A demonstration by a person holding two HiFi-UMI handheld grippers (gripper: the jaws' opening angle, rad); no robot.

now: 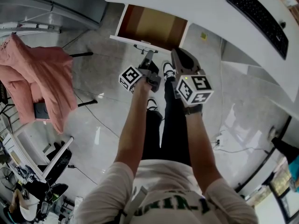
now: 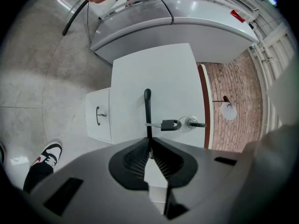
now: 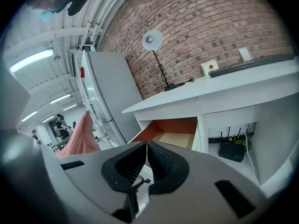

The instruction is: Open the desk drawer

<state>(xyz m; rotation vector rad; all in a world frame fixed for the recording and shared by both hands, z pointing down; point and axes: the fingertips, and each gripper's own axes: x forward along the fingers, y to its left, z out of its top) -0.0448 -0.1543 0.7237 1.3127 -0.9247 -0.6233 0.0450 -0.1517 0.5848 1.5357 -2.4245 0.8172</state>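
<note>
The desk drawer (image 1: 150,26) stands pulled out from under the white desk (image 1: 196,3), and its brown inside shows. In the head view my left gripper (image 1: 148,55) reaches to the black handle (image 1: 144,47) on the drawer's front. In the left gripper view that handle (image 2: 147,108) runs straight into the jaws, and my left gripper (image 2: 150,141) is shut on it. A key (image 2: 169,124) sits in the lock beside it. My right gripper (image 1: 175,53) hovers just right of the left one. The right gripper view shows my right gripper (image 3: 146,147) shut on nothing, facing the drawer (image 3: 174,133).
A pink jacket (image 1: 42,83) hangs over a chair at the left. A keyboard (image 1: 259,15) lies on the desk. A grey refrigerator (image 2: 187,27) stands beyond the desk. A lamp (image 3: 153,40) is on the desktop and a router (image 3: 232,150) underneath. The person's shoes (image 1: 168,69) are below the drawer.
</note>
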